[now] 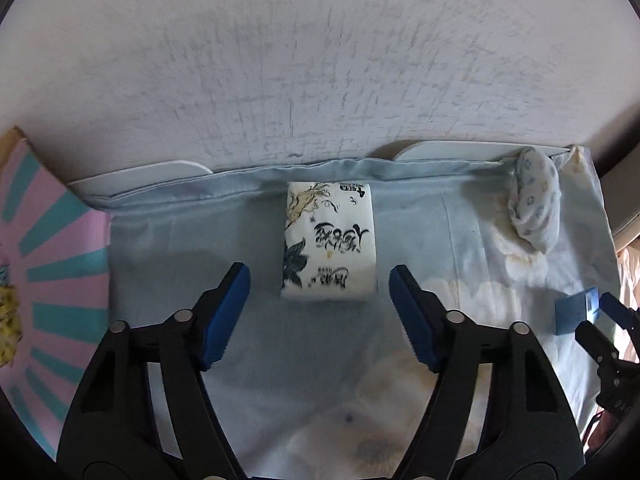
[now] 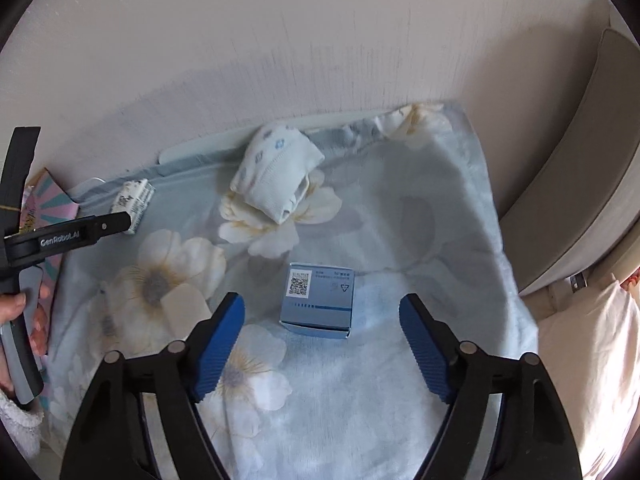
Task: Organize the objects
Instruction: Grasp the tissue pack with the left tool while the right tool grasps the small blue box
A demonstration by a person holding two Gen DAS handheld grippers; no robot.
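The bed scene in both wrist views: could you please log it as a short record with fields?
surface: flowered blue sheet against a wall
left gripper: open, empty, lined up with the tissue pack, not touching it
right gripper: open, empty, lined up with the small blue box, not touching it
rolled sock: near the wall, beyond the box
pink and teal board: at the left edge of the sheet

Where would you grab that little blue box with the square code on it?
Across the blue box's two short side walls, coming straight forward and down with the right hand-held gripper. The box lies flat and squarely between the open fingers, its sides facing the pads, with bare floral cloth around it.
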